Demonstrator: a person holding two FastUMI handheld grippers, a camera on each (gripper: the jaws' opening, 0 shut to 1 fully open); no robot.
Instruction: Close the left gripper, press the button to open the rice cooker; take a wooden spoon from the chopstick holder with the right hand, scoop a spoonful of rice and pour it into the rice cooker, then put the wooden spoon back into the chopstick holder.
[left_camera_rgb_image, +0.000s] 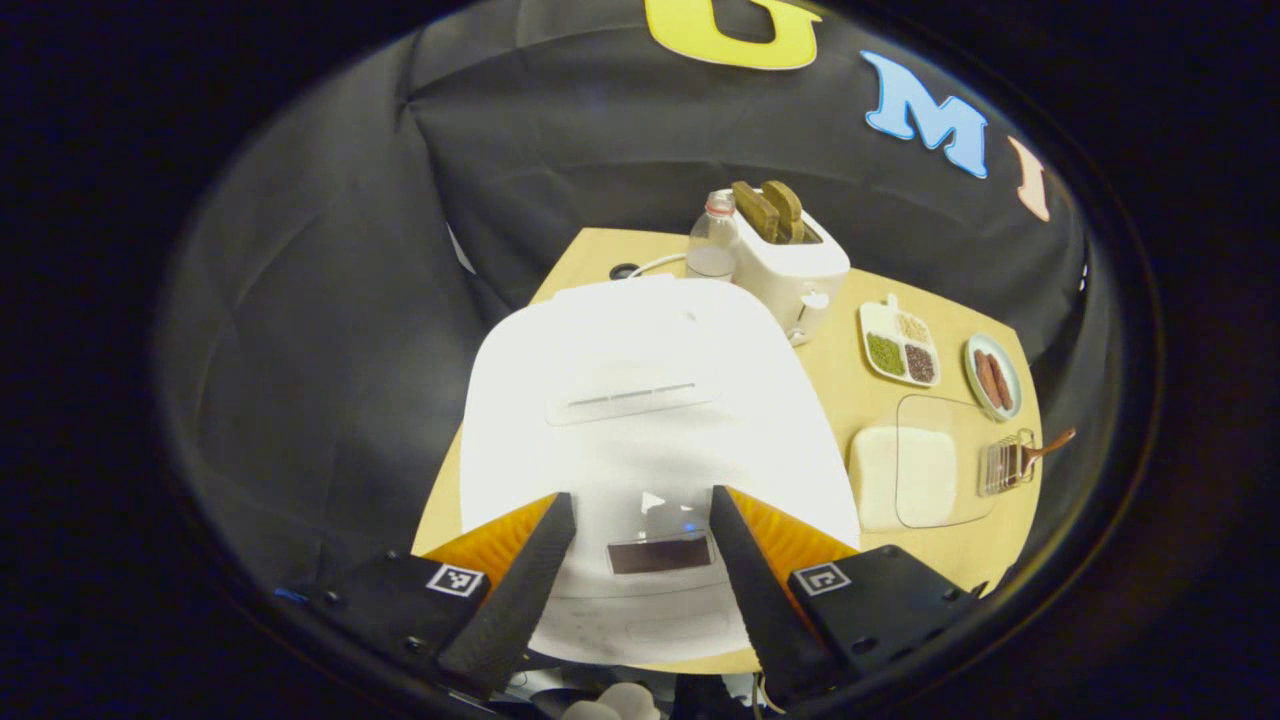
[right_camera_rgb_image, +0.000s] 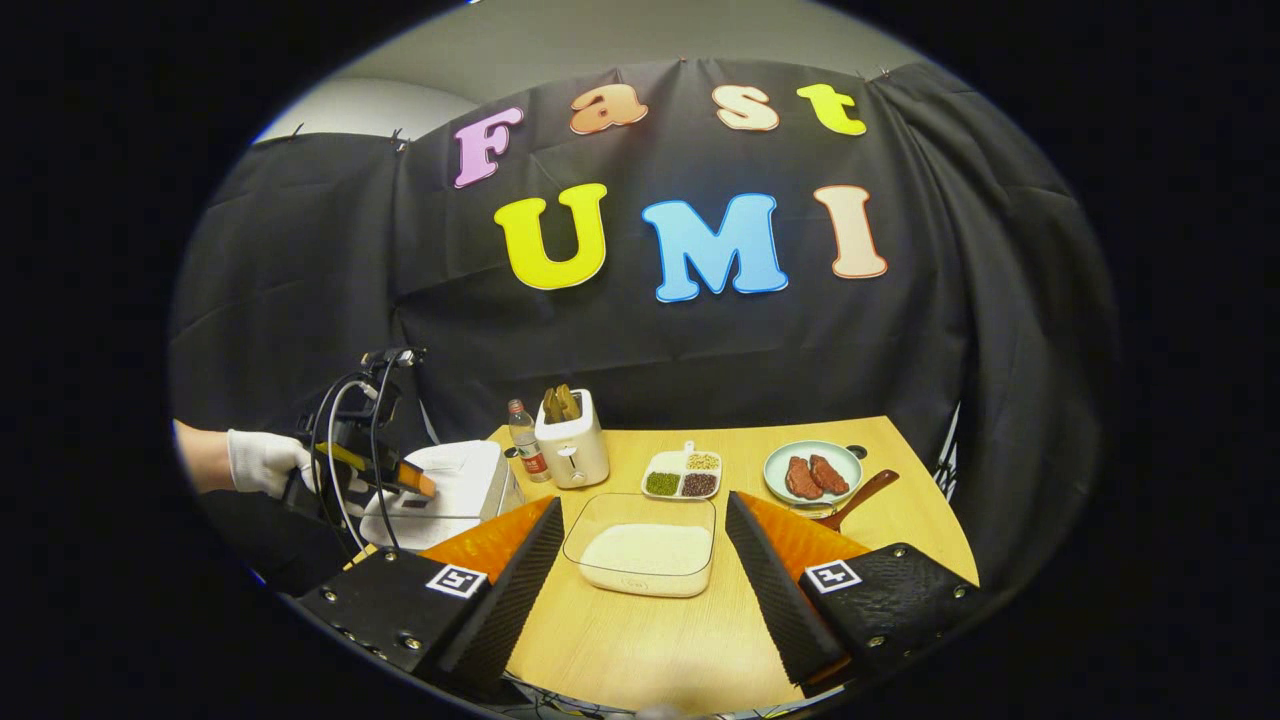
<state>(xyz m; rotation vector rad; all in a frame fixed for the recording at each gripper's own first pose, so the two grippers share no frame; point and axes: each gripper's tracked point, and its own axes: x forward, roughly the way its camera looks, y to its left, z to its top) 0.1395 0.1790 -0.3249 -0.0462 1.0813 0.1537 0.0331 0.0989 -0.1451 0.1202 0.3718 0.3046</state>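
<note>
Below my left tool (left_camera_rgb_image: 642, 540), which stands wide open with nothing between its fingers, sits the white rice cooker (left_camera_rgb_image: 640, 400), lid down, its dark front panel (left_camera_rgb_image: 660, 553) visible in the gap between the fingers. I cannot tell whether either finger touches the cooker's surface. Behind the cooker on the wooden counter (right_camera_rgb_image: 640, 630) stand a clear bottle (left_camera_rgb_image: 712, 245) and a white toaster (left_camera_rgb_image: 790, 265) with two dark slices standing in its slots. To the right of the cooker, in the left gripper view, lie a divided dish of grains (left_camera_rgb_image: 900, 345), a plate with two pieces of meat (left_camera_rgb_image: 992, 378), a clear container of rice (left_camera_rgb_image: 925, 475) and the clear chopstick holder (left_camera_rgb_image: 1005, 462) with the wooden spoon (left_camera_rgb_image: 1050, 445) in it, handle slanting outward. My right tool (right_camera_rgb_image: 645, 545) hangs above the near edge of the counter, also wide open and holding nothing, facing the rice container from short of it. In the right gripper view, a white-gloved hand (right_camera_rgb_image: 260, 462) grips the left tool at the cooker on the left side, and the spoon handle lies just beside the meat plate.
</note>
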